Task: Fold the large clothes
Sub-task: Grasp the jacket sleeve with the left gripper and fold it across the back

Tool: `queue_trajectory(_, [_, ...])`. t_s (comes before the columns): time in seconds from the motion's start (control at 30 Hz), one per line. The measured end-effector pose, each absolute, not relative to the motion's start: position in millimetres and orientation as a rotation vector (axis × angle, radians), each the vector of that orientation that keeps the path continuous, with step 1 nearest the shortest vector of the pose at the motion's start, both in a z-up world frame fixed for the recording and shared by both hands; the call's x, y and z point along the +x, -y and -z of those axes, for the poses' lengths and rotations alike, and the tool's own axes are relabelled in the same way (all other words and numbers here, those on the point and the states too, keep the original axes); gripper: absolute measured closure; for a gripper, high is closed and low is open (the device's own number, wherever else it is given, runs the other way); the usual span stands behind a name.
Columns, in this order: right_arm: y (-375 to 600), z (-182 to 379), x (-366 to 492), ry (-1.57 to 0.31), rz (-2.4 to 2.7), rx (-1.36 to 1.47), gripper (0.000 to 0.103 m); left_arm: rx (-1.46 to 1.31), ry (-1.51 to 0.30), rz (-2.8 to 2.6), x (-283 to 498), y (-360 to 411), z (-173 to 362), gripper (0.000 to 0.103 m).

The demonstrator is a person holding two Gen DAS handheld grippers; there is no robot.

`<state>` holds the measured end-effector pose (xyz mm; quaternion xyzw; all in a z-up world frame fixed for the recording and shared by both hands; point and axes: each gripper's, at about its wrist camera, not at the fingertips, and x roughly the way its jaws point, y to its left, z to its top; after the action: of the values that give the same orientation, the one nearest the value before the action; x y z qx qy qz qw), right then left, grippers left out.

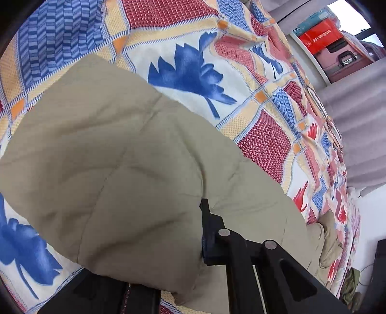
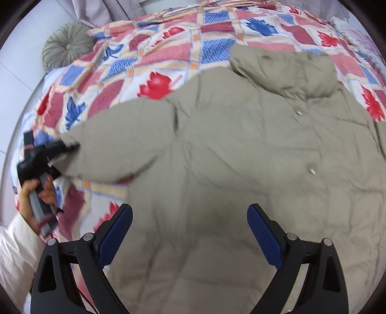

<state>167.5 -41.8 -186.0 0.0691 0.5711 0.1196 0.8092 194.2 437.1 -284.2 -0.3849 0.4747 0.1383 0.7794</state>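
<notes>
The left gripper pinched the padded jacket's sleeve cuff; the right gripper hung wide open just above its body.

Light: bright, even daylight, window blown white upper right of the left wrist view.
Shadows: soft dark patch on jacket lower centre.
Blur: motion smear lower left, right wrist view.
Edges: fisheye bending, black corners.

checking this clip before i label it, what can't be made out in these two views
- Left gripper: blurred in the right wrist view; in the left wrist view the jacket sleeve covers its tips.
- Jacket: its hem and far sleeve are cut off by the right wrist view's edge.
- Right gripper: open over the jacket; touching it or not is unclear.
</notes>
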Motion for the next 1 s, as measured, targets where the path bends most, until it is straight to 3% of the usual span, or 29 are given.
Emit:
queue_trajectory(0.03, [38.0, 186.0, 172.9, -1.209, -0.262, 0.164, 0.008, -0.786, -1.014, -0.311, 194.1, -435.8, 276.1, 0.095])
queue_trajectory(0.07, [32.1, 185.9, 181.1, -1.187, -0.274, 0.191, 0.021, -0.736, -1.0, -0.319, 191.5, -432.1, 266.8, 0.095])
queue_trajectory(0.1, [26.9, 186.5, 187.5, -1.174, -0.292, 0.219, 0.058, -0.673, -0.984, -0.323, 190.2, -427.5, 254.9, 0.095])
queue_trajectory(0.13, [21.6, 190.5, 194.0, -1.18, -0.307, 0.241, 0.079, -0.609, -0.964, -0.325, 188.4, -422.1, 241.9, 0.095])
queue_trajectory(0.17, [15.1, 198.4, 203.6, -1.207, -0.321, 0.281, 0.091, -0.558, -0.946, -0.321, 186.4, -416.6, 230.3, 0.095])
queue_trajectory(0.4, [-14.8, 246.8, 229.6, -1.263, -0.372, 0.449, 0.092, -0.293, -0.804, -0.221, 180.0, -362.9, 149.7, 0.095])
queue_trajectory(0.6, [-21.0, 288.0, 234.6, -1.348, -0.361, 0.513, 0.092, -0.191, -0.763, -0.053, 195.5, -282.4, 120.8, 0.095])
queue_trajectory(0.83, [26.5, 257.8, 215.3, -1.329, -0.395, 0.649, 0.092, -0.092, -0.774, 0.172, 218.0, -149.3, 114.0, 0.095])
queue_trajectory(1.0, [112.0, 216.2, 180.3, -1.228, -0.203, 0.548, 0.092, 0.062, -0.857, 0.303, 228.3, -39.7, 150.5, 0.095])
